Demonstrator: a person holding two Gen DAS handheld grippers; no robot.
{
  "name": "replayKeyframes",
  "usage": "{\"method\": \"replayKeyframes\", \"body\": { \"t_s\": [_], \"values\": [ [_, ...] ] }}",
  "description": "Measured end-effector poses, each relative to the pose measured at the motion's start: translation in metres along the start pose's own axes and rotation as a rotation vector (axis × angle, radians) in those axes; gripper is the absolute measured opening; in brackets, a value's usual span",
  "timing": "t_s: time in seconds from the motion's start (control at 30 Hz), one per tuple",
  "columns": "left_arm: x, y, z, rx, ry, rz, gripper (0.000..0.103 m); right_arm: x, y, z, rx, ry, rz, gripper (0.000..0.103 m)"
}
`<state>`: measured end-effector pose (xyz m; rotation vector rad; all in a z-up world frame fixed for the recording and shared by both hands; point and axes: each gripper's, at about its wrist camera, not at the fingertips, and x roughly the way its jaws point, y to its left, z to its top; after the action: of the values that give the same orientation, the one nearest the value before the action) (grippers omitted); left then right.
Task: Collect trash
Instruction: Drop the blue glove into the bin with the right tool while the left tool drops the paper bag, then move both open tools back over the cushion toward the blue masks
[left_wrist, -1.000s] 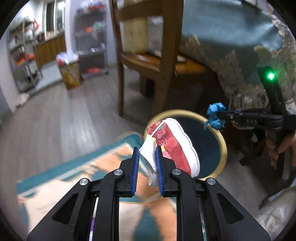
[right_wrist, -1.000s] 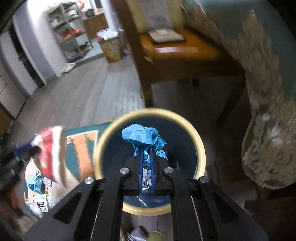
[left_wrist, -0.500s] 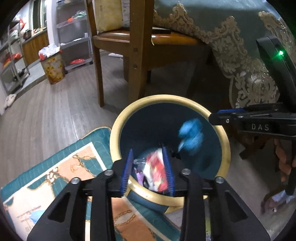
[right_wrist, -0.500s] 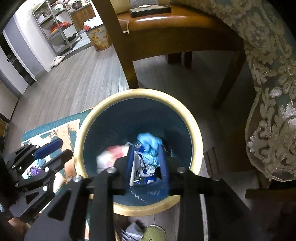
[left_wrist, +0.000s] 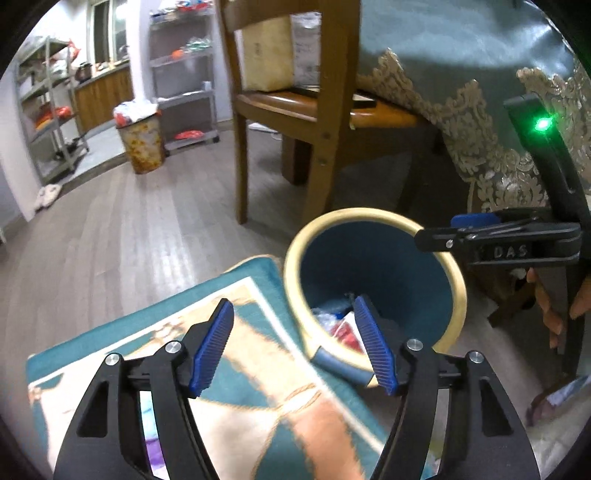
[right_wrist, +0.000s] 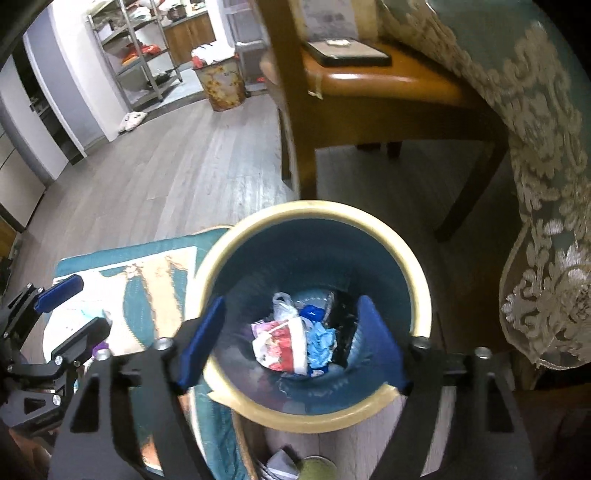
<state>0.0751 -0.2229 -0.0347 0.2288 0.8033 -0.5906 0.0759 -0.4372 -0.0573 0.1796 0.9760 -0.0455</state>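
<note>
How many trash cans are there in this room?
2. The blue bin with the yellow rim stands beside the rug, under the right gripper, with trash inside. A flowery bin, heaped full, stands far off by the metal shelves. Others may be out of view.

Dim indoor light; motion blur; fisheye-warped edges
</note>
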Motion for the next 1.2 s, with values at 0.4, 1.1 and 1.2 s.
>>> {"method": "replayKeyframes", "body": {
  "t_s": [0.4, 1.1, 1.2],
  "values": [
    [-0.093, 0.085, -0.043, -0.102, -0.043, 0.132, 0.087, -0.015, 0.077, -0.006, -0.115, -0.038, 0.032, 0.097],
    [-0.156, 0.239, -0.174, -0.319, 0.092, 0.385, 0.087, 0.036, 0.269, -0.032, -0.405, 0.018, 0.150, 0.097],
    [-0.149, 0.243, -0.183, -0.329, 0.116, 0.370, 0.087, 0.051, 0.287, -0.039, -0.439, 0.047, 0.140, 0.097]
  ]
}}
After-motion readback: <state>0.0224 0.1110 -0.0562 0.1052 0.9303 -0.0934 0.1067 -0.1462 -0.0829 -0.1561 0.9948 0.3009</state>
